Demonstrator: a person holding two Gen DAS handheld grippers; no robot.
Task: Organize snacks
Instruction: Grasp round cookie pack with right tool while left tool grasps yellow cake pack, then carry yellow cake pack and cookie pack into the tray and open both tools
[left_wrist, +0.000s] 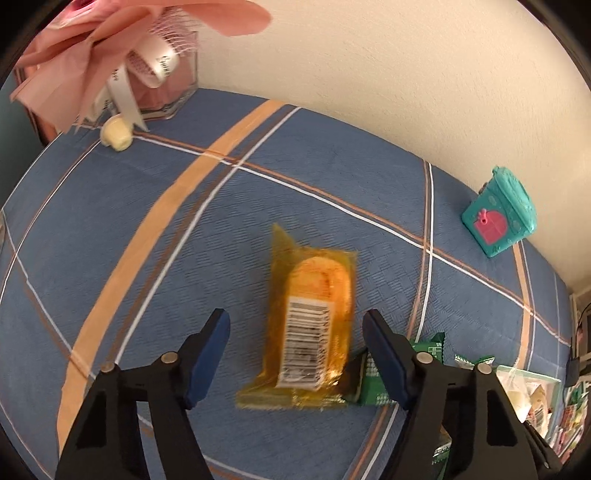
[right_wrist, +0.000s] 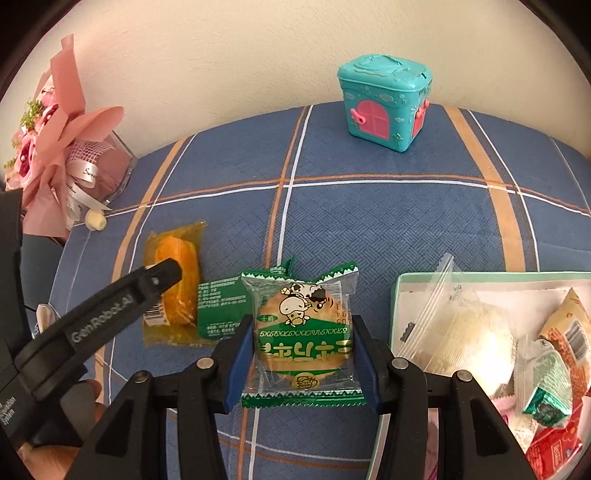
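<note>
Already the tray (right_wrist: 397, 295) at the right carries a heap of wrapped snacks, among them a clear zip bag (right_wrist: 458, 321) and several orange, green and red packets, so much of the sorting looks done. Two or three packets are left on the blue plaid tabletop (right_wrist: 369, 221).

The right gripper (right_wrist: 301, 354) is clamped on the green rice cracker packet (right_wrist: 301, 332), its blue pads pressing both side edges of the wrapper; the packet sits just left of the tray and appears lifted a little off the cloth, though the view from above does not settle that. Its remaining step, as I judge it, is a short carry rightward over the tray's rim and a release.

The left gripper (left_wrist: 295, 354) hangs over the yellow cake packet (left_wrist: 314, 332), which lies barcode up. Its jaws stand apart on either side of the packet without touching it, so this one is not yet gripped. The left-wrist picture is blurred, so I would not swear to how near the pads are.

What may get in the way: a second green packet (right_wrist: 218, 306) lies touching the yellow one and partly under its edge, so closing on the yellow wrapper could drag or pinch it too. The tray is crowded, leaving little bare floor for new packets.

Well apart from the work stand a teal toy house (right_wrist: 384, 103) near the wall, a pink bouquet (right_wrist: 55, 147) by a glass box at the far left, and a small cream-coloured piece (left_wrist: 116, 133) beside it.
</note>
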